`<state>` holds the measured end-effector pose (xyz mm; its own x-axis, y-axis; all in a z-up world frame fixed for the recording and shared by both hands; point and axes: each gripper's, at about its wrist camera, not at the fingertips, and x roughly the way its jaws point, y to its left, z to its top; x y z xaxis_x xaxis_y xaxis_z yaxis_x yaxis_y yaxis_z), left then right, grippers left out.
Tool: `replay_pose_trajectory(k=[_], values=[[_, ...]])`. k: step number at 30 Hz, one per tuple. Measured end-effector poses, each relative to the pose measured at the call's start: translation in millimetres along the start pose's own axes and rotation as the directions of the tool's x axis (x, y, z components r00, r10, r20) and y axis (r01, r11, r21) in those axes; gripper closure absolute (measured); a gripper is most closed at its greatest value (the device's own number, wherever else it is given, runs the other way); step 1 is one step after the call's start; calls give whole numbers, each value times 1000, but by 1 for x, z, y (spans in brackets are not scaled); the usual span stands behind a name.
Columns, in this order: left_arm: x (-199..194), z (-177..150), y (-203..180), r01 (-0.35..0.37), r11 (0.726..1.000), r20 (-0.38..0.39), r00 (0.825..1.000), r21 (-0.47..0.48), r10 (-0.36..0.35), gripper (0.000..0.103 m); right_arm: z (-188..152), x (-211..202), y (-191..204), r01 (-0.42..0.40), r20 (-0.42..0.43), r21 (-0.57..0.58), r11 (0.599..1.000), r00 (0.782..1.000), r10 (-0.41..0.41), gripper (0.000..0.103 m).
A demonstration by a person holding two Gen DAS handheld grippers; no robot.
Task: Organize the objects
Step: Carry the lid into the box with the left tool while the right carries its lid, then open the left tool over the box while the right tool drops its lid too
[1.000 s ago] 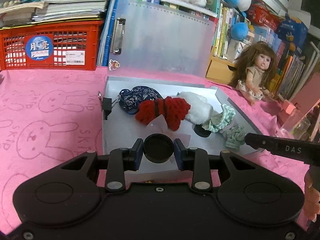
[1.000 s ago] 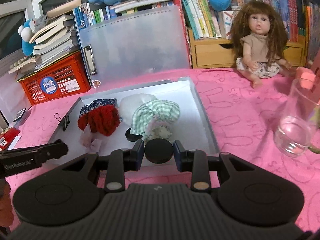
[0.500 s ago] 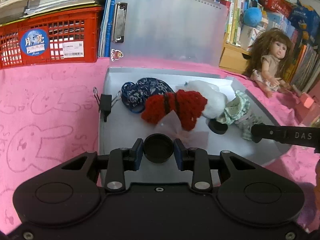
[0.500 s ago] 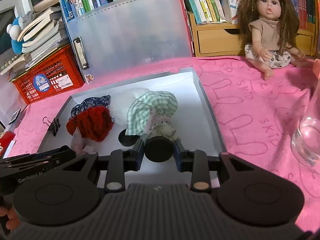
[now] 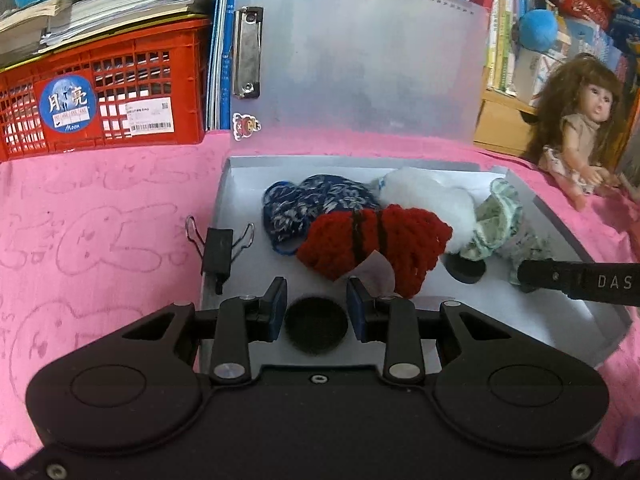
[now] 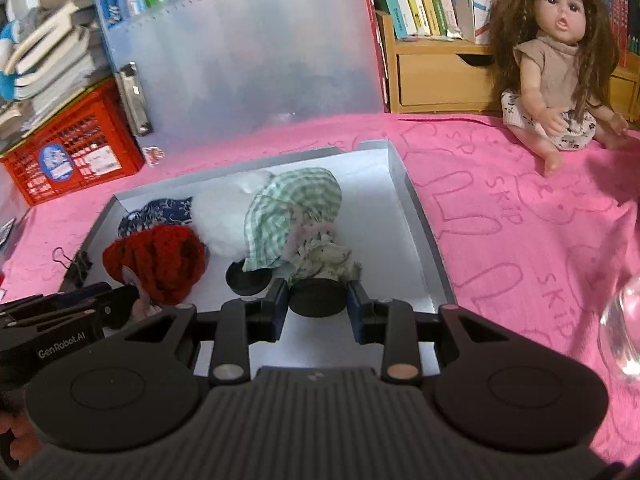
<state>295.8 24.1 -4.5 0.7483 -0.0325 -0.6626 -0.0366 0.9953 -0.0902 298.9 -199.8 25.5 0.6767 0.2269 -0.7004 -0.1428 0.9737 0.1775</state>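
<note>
Two views agree that both hands have pushed in over the grey tray (image 5: 216, 216).

Left wrist: the left gripper (image 5: 316, 304), narrow, pinches a black round cap (image 5: 316, 330); the red knitted piece (image 5: 372, 244) now lies just ahead.

Right wrist: the right gripper (image 6: 318, 304) clamps another black disc (image 6: 318, 300), now at the green checked dress (image 6: 292, 216). I judge both caps near drop-off.

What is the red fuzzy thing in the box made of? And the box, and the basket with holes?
Red piece: looks like crocheted yarn, since chunky loops show, with dark stripes. Box: probably cardboard with a matte silver-grey finish and folded corners. Red basket: looks like hard moulded plastic, slightly shiny, with a grid of holes.
</note>
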Motion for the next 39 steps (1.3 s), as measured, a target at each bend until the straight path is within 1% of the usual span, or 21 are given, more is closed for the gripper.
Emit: replay_pose_trajectory(k=[3,6,8,10,12,14,16,18,23,27,32,39], values=[[6,5,-2,-14,1000,-3,1000,0,14,72,4,5,0,13,-9,15,1000,1000,-13,66],[7,5,-3,-12,1000,-2,1000,7,12,72,3,7,1,17,-13,8,1000,1000,-17,66],[5,4,-2,-9,1000,-1,1000,10,9,72,1,7,0,16,-10,11,1000,1000,-16,63],[4,3,-2,-4,1000,-1,1000,6,4,70,1,6,0,16,-7,16,1000,1000,-16,63],[1,2,-2,0,1000,3,1000,4,0,64,1,5,-1,13,-5,23,1000,1000,-13,62],[-3,2,-3,-3,1000,11,1000,12,3,60,1,2,-2,4,-1,30,1000,1000,-4,47],[-7,1,-5,-5,1000,24,1000,27,5,56,0,0,-3,-7,4,33,999,1000,7,47],[-11,1,-7,-10,999,35,999,36,8,46,-1,-3,-4,-13,5,36,999,1000,12,44],[-25,1,-9,4,999,54,999,40,-7,30,-6,-13,-4,-28,22,34,999,999,27,37],[-39,0,-12,17,998,76,997,58,-22,23,-10,-26,-5,-40,56,33,999,998,38,32],[-59,-6,-15,35,996,97,994,83,-43,19,-17,-46,-3,-54,100,18,998,994,52,25],[-87,-20,-12,84,992,110,989,96,-95,18,-31,-73,-1,-60,154,-25,998,986,64,19]])
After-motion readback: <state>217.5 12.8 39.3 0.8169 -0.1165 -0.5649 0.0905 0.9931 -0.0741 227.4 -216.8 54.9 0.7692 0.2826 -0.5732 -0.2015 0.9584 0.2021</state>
